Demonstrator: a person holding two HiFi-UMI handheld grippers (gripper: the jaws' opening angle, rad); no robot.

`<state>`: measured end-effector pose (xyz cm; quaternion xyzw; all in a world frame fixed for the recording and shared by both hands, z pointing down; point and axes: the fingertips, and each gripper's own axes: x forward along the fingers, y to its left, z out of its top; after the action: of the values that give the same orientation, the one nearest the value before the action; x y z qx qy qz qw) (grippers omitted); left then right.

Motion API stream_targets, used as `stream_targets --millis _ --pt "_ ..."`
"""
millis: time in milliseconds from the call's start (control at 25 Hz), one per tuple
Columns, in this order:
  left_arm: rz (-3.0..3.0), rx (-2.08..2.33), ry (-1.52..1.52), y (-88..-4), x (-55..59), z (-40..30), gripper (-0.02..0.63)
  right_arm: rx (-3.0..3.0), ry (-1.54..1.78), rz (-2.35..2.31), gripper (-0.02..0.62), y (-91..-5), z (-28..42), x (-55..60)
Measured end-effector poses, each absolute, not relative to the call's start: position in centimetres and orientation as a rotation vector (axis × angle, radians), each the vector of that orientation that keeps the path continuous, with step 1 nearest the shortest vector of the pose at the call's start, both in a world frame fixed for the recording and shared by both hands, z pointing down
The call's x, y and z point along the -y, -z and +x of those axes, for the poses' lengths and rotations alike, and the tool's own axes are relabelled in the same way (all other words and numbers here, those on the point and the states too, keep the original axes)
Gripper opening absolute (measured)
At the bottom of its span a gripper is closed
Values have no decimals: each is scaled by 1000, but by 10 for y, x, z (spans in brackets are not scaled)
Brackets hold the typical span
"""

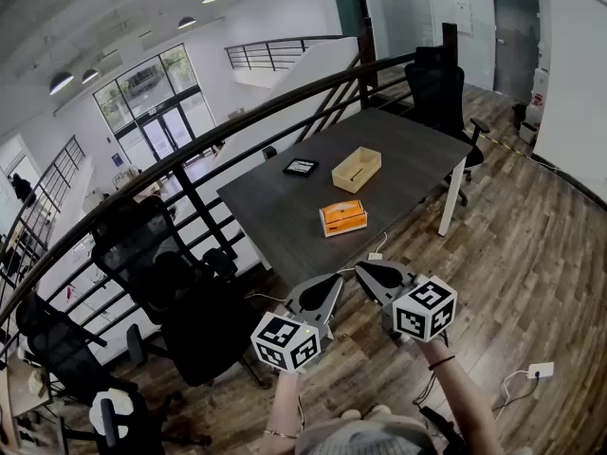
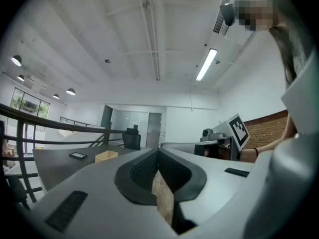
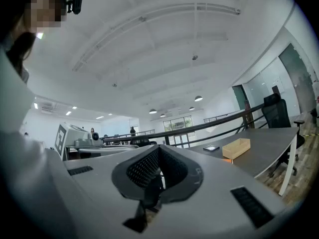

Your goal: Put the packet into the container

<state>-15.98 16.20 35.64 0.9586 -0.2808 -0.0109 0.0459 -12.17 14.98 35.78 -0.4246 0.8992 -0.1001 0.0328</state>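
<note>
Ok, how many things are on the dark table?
3: an orange packet nearest the camera, a tan open box beyond it, a small black flat device left of the box.

The packet (image 1: 342, 217) is orange, the container (image 1: 357, 170) pale tan and the table (image 1: 285, 207) dark grey.

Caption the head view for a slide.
Left gripper and right gripper, both shut, hover before the table holding orange packet and container.

Dark grey table (image 1: 417, 150) on a wooden floor (image 1: 541, 254), with a small black flat device (image 1: 301, 167) lying on it; black office chair (image 1: 438, 88) at its far end, black railing (image 1: 204, 209) alongside
</note>
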Motion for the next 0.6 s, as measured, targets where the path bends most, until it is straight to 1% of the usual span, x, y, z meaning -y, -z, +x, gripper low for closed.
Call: stream_targets --millis 600 --pt "2923 856 26 -355 -166 -143 8 -2784 281 -1301 9 -357 -108 -158"
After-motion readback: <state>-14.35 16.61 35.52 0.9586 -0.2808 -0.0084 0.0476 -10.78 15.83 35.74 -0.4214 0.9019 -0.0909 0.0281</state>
